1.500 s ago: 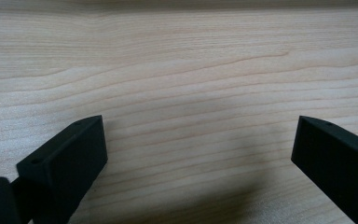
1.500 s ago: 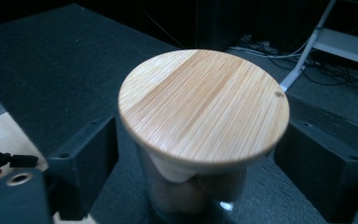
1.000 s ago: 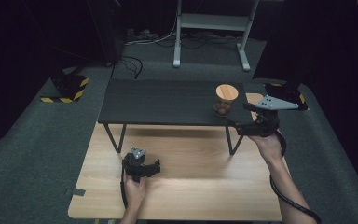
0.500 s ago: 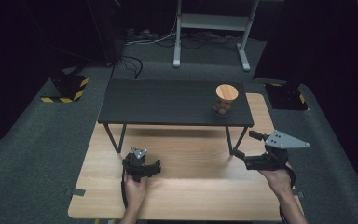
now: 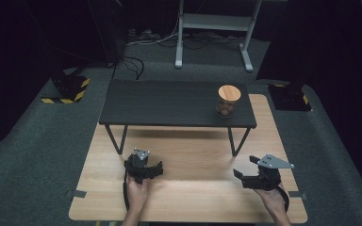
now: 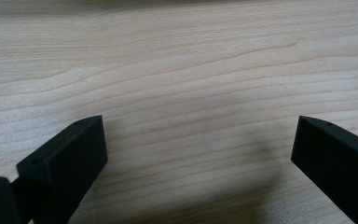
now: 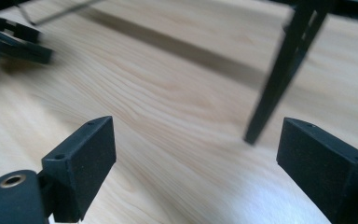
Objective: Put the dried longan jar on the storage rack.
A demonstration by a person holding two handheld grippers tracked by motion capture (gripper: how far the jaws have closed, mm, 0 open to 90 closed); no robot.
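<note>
A glass jar with a round wooden lid (image 5: pixel 228 100) stands on the right end of a low dark table (image 5: pixel 169 101); brown round things show inside it. My left gripper (image 5: pixel 156 168) rests low over the light wooden board (image 5: pixel 193 188) at the front left, jaws wide open with bare wood grain between them (image 6: pixel 198 135). My right gripper (image 5: pixel 238 175) hovers at the front right of the board, open and holding nothing; in the right gripper view (image 7: pixel 196 154) it faces the dark table's thin black leg (image 7: pixel 279 79), with the left gripper (image 7: pixel 9 39) blurred at the far left.
The dark table stands on thin angled black legs (image 5: pixel 235 141) at the back half of the board. Grey carpet (image 5: pixel 37 141) surrounds the board. A white metal stand (image 5: pixel 214 28) and cables lie behind; black boxes with yellow-striped tape (image 5: pixel 68 89) sit at the left.
My right gripper has drawn back from beside the jar on the dark table and come down to the front right of the board. The left gripper has stayed in place.
</note>
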